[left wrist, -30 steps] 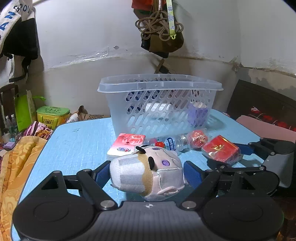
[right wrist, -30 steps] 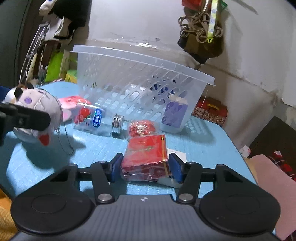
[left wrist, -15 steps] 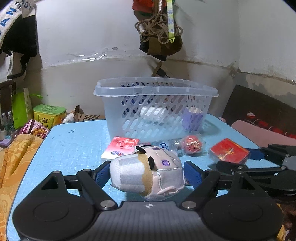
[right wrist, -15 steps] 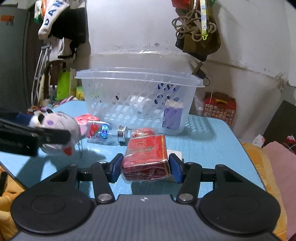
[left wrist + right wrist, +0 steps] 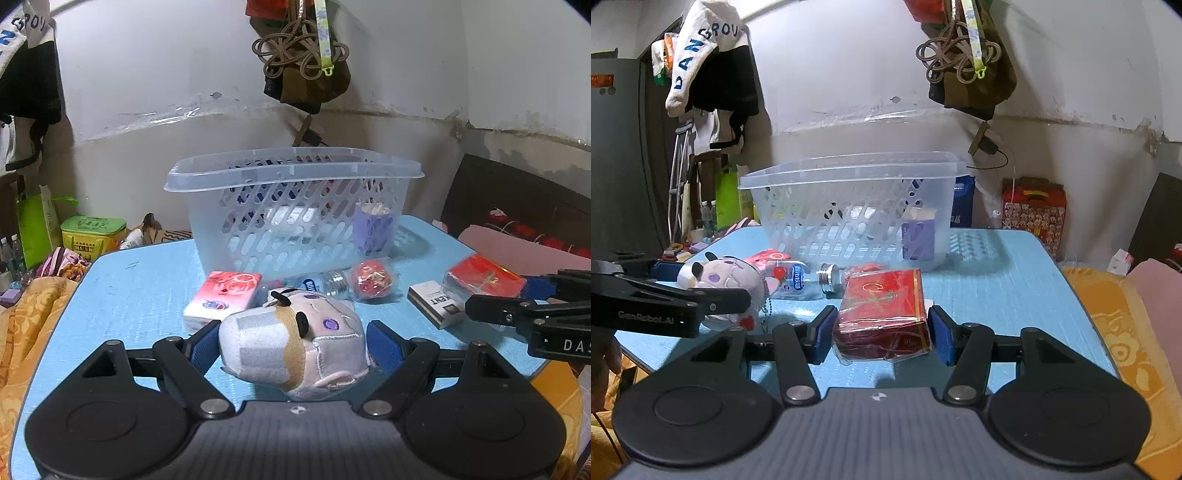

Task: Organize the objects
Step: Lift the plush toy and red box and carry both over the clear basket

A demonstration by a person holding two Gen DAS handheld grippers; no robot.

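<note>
Left claw (image 5: 291, 345) grips a plush toy (image 5: 295, 347) and right claw (image 5: 881, 334) a red packet (image 5: 884, 312), both in front of the clear basket (image 5: 291, 173), which holds a purple box (image 5: 373, 229), while tissue pack (image 5: 223, 293), bottle (image 5: 325, 284) and cigarette box (image 5: 434, 302) await on the counter (image 5: 140, 284).

My left gripper (image 5: 291, 345) has matt black plastic arms with blue rubbery pads, closed on a soft cloth plush toy (image 5: 295, 347) with stitched seams. My right gripper (image 5: 881, 330) pinches a red box (image 5: 884, 310) in glossy, crinkled film. The basket (image 5: 291, 206) is translucent smooth plastic; the table (image 5: 140, 291) looks matt, finely textured blue.
</note>
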